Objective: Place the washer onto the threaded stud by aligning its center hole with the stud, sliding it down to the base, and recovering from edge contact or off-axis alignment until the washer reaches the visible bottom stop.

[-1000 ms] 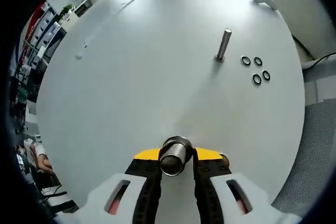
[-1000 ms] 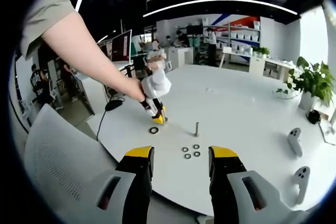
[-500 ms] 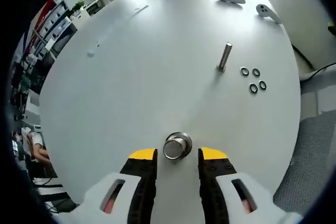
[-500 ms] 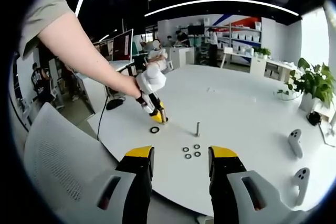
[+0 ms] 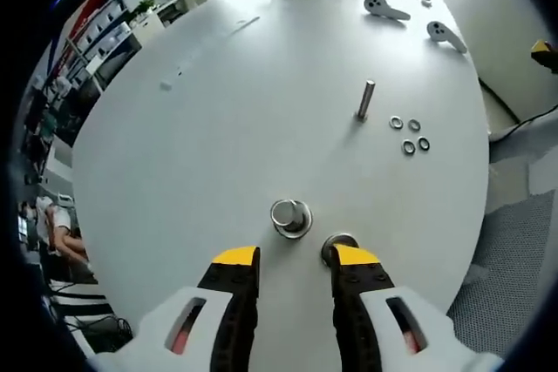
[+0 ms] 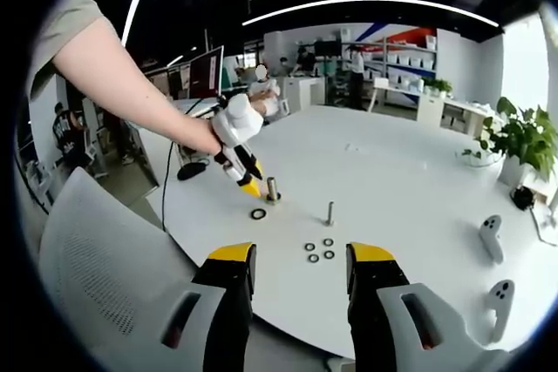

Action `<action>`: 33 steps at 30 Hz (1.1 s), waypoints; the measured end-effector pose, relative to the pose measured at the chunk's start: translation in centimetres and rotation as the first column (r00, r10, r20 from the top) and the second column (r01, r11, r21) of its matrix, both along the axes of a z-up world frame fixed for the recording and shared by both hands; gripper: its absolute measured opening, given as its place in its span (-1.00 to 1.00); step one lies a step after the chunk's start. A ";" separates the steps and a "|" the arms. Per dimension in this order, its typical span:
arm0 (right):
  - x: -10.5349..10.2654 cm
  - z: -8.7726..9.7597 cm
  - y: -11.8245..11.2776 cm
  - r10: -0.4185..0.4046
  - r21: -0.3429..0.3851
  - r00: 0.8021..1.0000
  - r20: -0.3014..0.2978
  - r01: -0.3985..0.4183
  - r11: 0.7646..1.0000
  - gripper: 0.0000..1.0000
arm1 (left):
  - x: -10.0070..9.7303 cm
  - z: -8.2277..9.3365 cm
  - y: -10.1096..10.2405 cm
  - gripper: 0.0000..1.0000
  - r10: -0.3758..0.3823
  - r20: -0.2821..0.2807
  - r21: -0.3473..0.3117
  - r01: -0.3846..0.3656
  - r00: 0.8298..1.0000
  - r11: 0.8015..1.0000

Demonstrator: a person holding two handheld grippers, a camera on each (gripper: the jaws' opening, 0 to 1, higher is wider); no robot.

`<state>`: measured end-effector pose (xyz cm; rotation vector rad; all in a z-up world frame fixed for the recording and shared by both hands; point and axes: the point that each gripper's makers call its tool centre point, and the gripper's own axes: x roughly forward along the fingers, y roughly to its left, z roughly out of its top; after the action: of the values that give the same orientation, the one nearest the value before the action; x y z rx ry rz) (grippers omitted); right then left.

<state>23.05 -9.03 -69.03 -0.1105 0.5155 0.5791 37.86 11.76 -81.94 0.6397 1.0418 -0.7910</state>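
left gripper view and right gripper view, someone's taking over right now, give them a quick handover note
Left gripper: open, empty, raised above the table.
Right gripper: open, empty, held above the table's near edge.
A short metal stud stands upright on its round base just ahead of the left jaws. A large dark washer lies flat on the table beside it, at the left gripper's right jaw tip.
A thinner stud stands farther off, with four small washers lying flat next to it.
Done: nothing is on either stud.
Left: pick up a washer, line its hole up with the stud, slide it down to the base.
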 end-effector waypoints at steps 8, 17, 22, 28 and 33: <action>0.0 0.0 0.0 0.002 -0.001 1.000 -0.001 -0.002 1.000 -0.13 | -1.4 0.2 -0.5 -0.39 -0.012 -0.003 0.005 0.012 1.000 1.000; 0.0 0.0 0.1 0.003 0.004 1.000 -0.003 -0.003 1.000 -0.13 | -1.7 -0.9 -0.6 -0.39 -0.003 -0.030 0.000 0.003 1.000 1.000; 0.0 -0.1 0.0 0.001 0.001 1.000 -0.004 -0.001 1.000 -0.13 | -2.6 -2.4 -0.8 -0.40 -0.016 -0.072 0.027 0.018 0.997 0.999; 0.0 0.0 0.0 0.000 0.004 1.000 -0.004 0.000 1.000 -0.13 | -3.6 -3.6 -1.7 -0.42 -0.038 -0.109 0.045 0.043 0.993 0.998; 0.1 0.1 -0.1 -0.009 0.009 1.000 0.002 0.009 1.000 -0.14 | -3.5 -4.2 -2.0 -0.43 -0.039 -0.123 0.060 0.047 0.992 0.997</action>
<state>23.15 -9.17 -68.92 -0.1005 0.5116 0.5720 34.37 9.77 -86.14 0.6759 1.1706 -0.8459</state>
